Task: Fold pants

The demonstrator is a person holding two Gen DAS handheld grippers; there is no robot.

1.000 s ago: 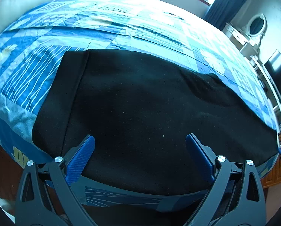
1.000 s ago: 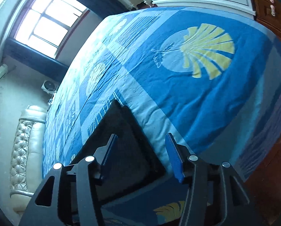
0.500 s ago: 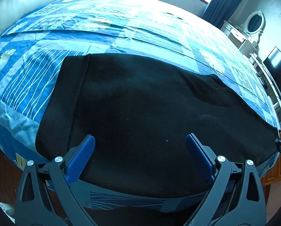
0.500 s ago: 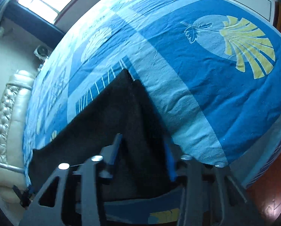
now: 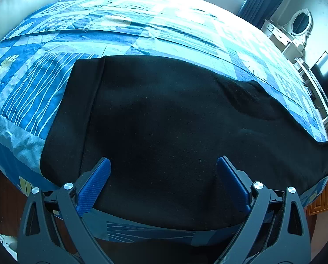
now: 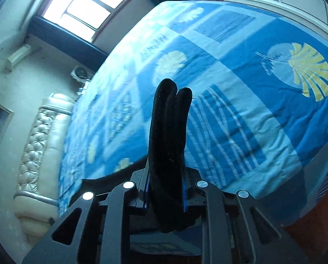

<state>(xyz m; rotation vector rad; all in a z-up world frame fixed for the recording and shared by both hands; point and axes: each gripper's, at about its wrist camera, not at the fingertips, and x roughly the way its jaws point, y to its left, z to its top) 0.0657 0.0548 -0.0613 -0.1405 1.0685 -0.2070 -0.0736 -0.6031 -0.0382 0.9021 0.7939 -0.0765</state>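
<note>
Across the blue patterned bedspread [image 5: 142, 33] the black pants [image 5: 164, 121] lie spread near the bed's front edge, their long axis running from the waistband end on the left of the left wrist view to the leg end at far right, where the cloth rises off the bed. Under the left gripper [image 5: 163, 176] sits the broad middle of the garment; its jaws stand wide apart above the fabric and grasp nothing. Over at that lifted leg end, the right gripper [image 6: 166, 189] has just been closing, and its jaws now pinch a bunched roll of the pants, which sticks up between the blue pads [image 6: 184, 195] in two rounded folds. The relation that matters, as I judge it, is that the held end lies far along the long axis from the waistband, so the fold would carry this end lengthwise over the flat part towards the left gripper, which is the nearer one to pin the middle.
</note>
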